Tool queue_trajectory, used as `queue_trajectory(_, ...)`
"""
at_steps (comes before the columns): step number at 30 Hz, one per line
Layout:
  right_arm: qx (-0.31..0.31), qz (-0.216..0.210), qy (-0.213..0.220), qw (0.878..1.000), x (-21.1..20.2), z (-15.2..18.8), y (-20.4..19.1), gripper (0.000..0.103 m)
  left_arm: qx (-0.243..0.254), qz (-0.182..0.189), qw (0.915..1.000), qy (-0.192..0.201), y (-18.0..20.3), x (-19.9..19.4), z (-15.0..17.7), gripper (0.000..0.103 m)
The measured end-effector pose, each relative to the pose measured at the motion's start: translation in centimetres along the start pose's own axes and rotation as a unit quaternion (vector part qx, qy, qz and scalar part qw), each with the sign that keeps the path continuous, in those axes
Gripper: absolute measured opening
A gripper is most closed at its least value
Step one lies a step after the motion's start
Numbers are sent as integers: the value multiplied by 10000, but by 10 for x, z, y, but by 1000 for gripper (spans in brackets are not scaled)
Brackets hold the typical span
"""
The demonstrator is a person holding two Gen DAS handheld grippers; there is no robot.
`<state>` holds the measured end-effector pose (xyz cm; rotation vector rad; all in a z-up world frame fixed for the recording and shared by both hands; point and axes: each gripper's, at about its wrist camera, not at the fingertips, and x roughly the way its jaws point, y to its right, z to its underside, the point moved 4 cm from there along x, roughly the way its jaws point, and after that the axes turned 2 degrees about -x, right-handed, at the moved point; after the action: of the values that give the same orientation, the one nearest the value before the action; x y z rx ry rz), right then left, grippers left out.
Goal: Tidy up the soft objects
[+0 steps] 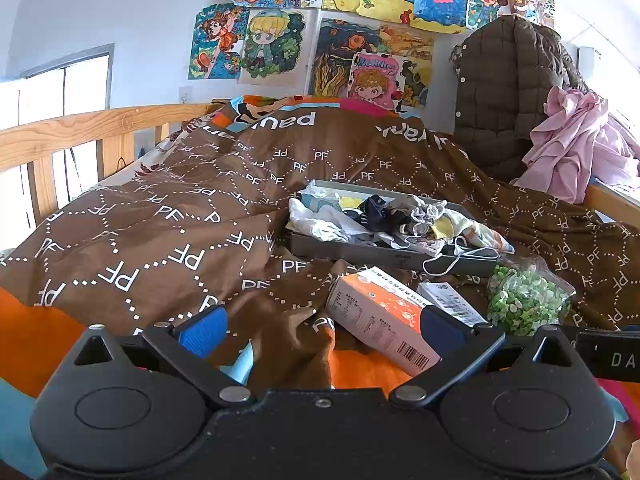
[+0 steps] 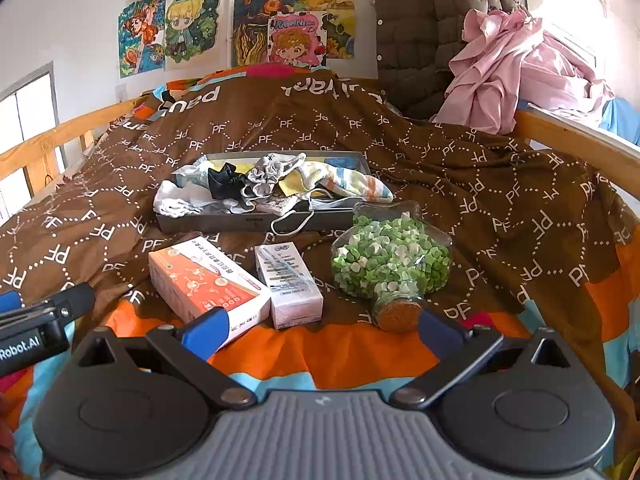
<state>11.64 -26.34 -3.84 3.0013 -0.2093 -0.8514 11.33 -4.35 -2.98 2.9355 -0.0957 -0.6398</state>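
A grey tray (image 2: 256,222) sits on the brown bed cover and holds several soft items: white socks (image 2: 176,200), a black sock (image 2: 224,184), a grey scrunchie (image 2: 266,178), a striped sock (image 2: 352,182) and a face mask (image 2: 304,216). The tray also shows in the left wrist view (image 1: 344,250). My left gripper (image 1: 322,330) is open and empty, low over the near bed edge. My right gripper (image 2: 322,330) is open and empty, just short of the boxes and the jar.
An orange-and-white box (image 2: 204,284), a small white box (image 2: 288,280) and a glass jar of green and white pieces (image 2: 390,260) lie in front of the tray. Wooden rails (image 2: 60,136) run along both sides. A quilted coat (image 2: 420,28) and pink cloth (image 2: 512,76) hang far right.
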Motion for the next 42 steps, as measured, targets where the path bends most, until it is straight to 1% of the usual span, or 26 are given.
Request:
queue_trajectory(7,-174,92,3,9998,4,1,-3,103,-13,-34,10000,-19,-1,1,1,102)
queue_trajectory(23,-189,129,-17,9997,5,2,-2,103,2,-88,10000,-38,-3,1,3,102)
queue_trajectory(30,-189,124,-18,9997,5,2,-2,103,22,-170,9998,-53,-6,2,4,102)
queue_trajectory(42,-205,115,-23,9997,6,2,-2,103,26,-168,9998,-46,-6,2,4,102)
